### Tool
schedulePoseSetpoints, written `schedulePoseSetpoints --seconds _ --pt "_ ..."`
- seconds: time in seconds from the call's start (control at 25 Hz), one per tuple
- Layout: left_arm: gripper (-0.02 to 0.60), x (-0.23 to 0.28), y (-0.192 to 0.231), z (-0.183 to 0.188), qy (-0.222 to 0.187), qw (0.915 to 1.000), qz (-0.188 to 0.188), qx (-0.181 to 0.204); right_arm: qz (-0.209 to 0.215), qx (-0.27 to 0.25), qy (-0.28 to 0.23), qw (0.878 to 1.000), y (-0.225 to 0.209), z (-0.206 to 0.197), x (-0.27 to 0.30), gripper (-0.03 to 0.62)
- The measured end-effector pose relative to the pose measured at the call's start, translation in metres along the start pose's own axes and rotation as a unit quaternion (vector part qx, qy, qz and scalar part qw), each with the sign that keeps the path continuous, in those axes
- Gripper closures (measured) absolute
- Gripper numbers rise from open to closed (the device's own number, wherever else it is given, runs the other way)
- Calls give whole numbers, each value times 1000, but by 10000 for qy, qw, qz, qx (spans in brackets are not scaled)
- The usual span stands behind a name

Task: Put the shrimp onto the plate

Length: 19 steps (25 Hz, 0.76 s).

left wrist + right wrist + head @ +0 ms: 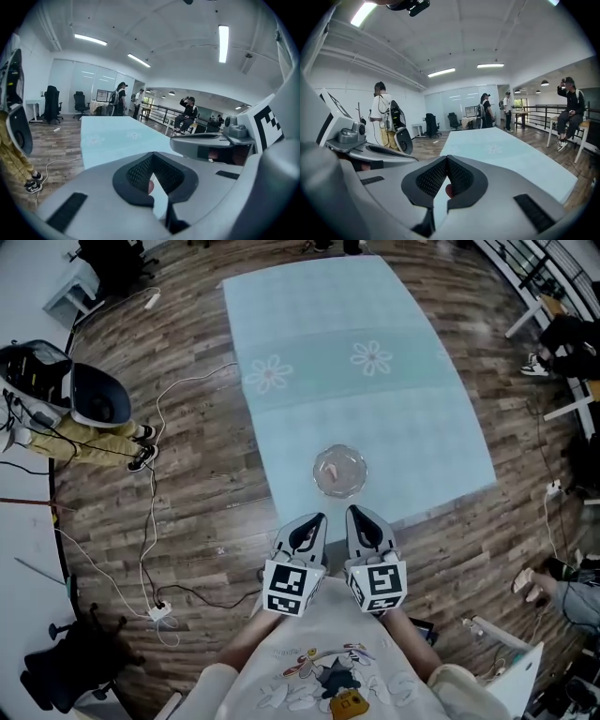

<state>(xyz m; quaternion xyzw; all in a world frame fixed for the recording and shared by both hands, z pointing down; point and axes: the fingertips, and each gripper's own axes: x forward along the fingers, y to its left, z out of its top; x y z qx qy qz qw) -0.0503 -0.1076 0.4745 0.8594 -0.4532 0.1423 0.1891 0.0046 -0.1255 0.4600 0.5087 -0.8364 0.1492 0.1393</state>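
A pale pink shrimp (330, 468) lies in a clear glass plate (359, 483) near the front edge of the light blue table (319, 324). Both grippers hang side by side close to my chest, short of the table's front edge and just below the plate in the head view. The left gripper (317, 518) (153, 154) has its jaw tips meeting, with nothing held. The right gripper (353, 511) (447, 157) is likewise shut and empty. A small pink patch shows through the gap behind each pair of pads; I cannot tell what it is.
Cables and a power strip (159, 611) lie on the wood floor at left. A person in yellow trousers (89, 437) with dark gear is at far left. Other people stand or sit beyond the table (571, 112). White furniture (511, 667) is at lower right.
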Motion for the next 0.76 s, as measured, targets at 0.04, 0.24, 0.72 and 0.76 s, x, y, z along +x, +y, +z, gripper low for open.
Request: schedulePoseSetpoints --seconds 0.04,0.24,0.72,0.76 --pt "574 -5 -2 -2 -2 10000 -18 1 -19 0 -17 10000 3 1 -4 571" --pt "574 -25 -5 0 -127 9999 -55 39 -185 -1 -134 9997 14 4 -23 571" --pt "574 -62 -13 -26 -88 9992 -370 -120 -554 37 -108 9984 40 -12 -64 571" --pt "574 -65 -16 -27 -67 9991 -396 -139 -578 63 -80 9983 41 -15 -69 571"
